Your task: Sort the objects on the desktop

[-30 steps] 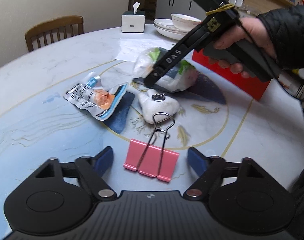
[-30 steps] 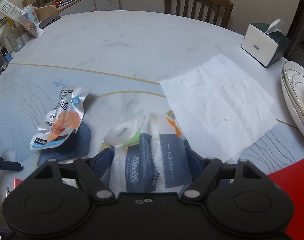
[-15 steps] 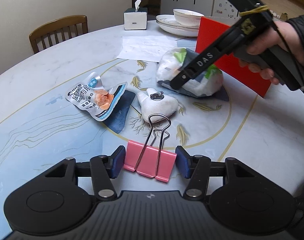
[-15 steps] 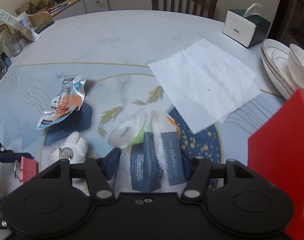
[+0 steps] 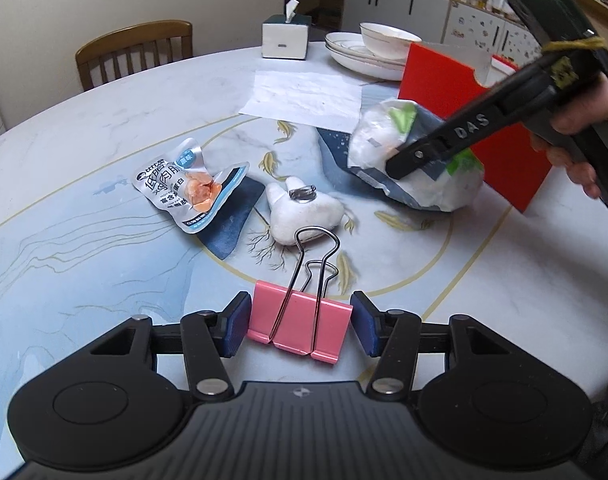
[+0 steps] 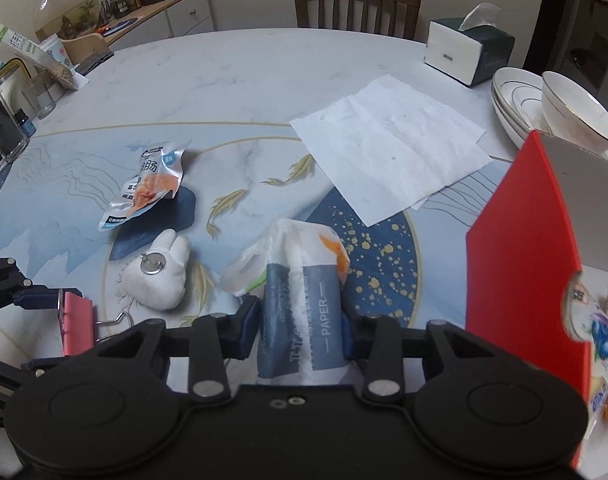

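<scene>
My left gripper point(image 5: 300, 326) is shut on a pink binder clip point(image 5: 298, 328), its blue pads against the clip's two ends, just over the table. My right gripper point(image 6: 300, 326) is shut on a tissue pack point(image 6: 300, 304) with a blue "PAPER" wrapper and holds it above the table; it also shows in the left wrist view point(image 5: 415, 160). A white plush toy point(image 5: 304, 210) with a metal badge and a crumpled silver snack wrapper point(image 5: 188, 184) lie on the table between the grippers.
A red box point(image 6: 527, 264) stands to the right, close to the tissue pack. A sheet of white paper point(image 6: 387, 148), a tissue box point(image 6: 467, 50) and stacked bowls and plates point(image 6: 551, 116) sit further back. Jars and bottles point(image 6: 4, 132) stand at the far left.
My left gripper has closed on the pink clip. My right gripper has lifted the tissue pack and carried it toward the red box.
</scene>
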Demonstrator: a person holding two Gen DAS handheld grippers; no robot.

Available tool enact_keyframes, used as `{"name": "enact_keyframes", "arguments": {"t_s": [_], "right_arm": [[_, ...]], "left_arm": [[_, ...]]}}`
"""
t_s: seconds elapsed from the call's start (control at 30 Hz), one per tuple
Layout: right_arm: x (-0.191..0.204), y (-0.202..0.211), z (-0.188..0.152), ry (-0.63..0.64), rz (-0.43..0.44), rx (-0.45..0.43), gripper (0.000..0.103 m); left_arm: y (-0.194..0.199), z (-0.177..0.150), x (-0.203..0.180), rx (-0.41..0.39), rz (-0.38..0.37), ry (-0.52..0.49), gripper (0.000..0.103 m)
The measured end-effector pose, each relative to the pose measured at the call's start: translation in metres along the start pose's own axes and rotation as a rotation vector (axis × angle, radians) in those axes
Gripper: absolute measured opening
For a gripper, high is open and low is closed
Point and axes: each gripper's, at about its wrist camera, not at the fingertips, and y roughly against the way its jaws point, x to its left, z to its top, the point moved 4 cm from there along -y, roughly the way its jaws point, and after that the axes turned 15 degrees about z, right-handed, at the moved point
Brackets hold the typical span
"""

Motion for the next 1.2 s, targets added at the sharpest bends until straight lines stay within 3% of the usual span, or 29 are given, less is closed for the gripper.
{"name": "enact_keyframes", "arguments": {"t_s": [0.43,0.73,1.2], "right_arm": [[0.004,0.062,-0.014,-0.009,0.057,-0.065,0.038],[-0.005,0.110,-0.020,-0.009,0.084,-0.116,0.038],[-0.060,0.180,-0.025,-0.025,0.079,-0.225,0.037]], "left_arm": [[0.037,0.027,-0.022,-0.052,0.015,0.064,0.053],[0.063,0.063,-0.058,-0.133,0.019,0.066,0.053],[0.075,0.118,-0.132,-0.213,-0.018,0.002,0.053]]}}
